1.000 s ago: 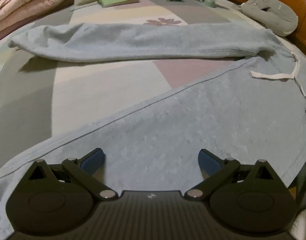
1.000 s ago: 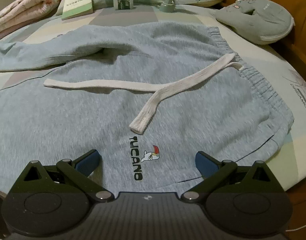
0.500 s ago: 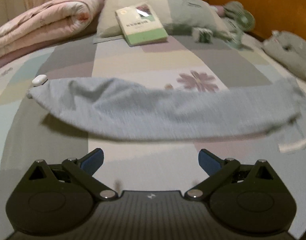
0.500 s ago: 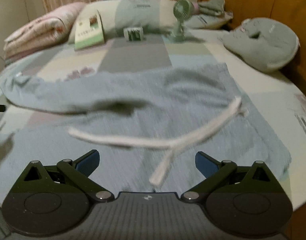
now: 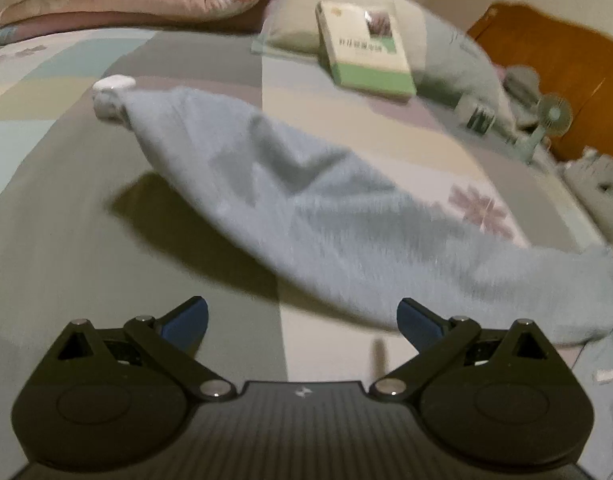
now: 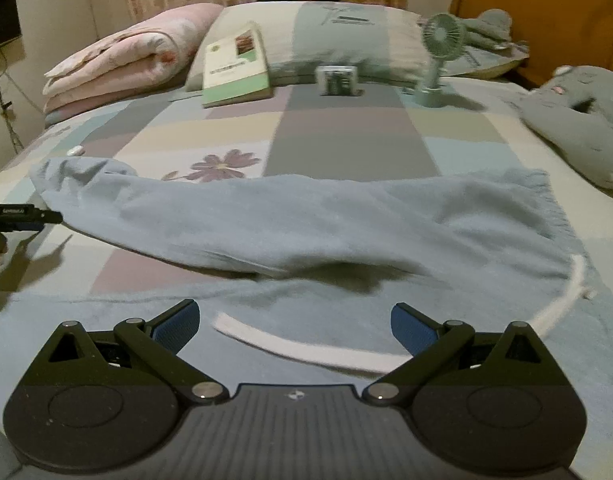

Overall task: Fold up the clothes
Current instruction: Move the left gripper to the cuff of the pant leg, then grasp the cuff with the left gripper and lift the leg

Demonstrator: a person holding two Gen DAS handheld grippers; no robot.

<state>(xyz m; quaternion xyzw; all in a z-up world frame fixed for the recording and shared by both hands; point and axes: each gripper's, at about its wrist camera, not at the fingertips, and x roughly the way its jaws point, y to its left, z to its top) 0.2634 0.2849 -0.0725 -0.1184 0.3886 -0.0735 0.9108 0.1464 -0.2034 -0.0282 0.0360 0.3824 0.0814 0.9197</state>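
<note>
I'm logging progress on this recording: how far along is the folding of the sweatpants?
Barely begun. Done: the light blue fleece sweatpants lie spread on the patchwork bed sheet, legs apart, no fold visible. In hand: nothing; the left gripper and right gripper are both open, the left facing the far leg's cuff. Left: every fold, and probably tucking the loose white drawstring.

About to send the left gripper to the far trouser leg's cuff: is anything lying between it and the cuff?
Nothing visible does. Between the open left gripper and the cuff of the blue trouser leg there is only bare bedsheet. A small white object lies just beyond the cuff, not in the path.
</note>
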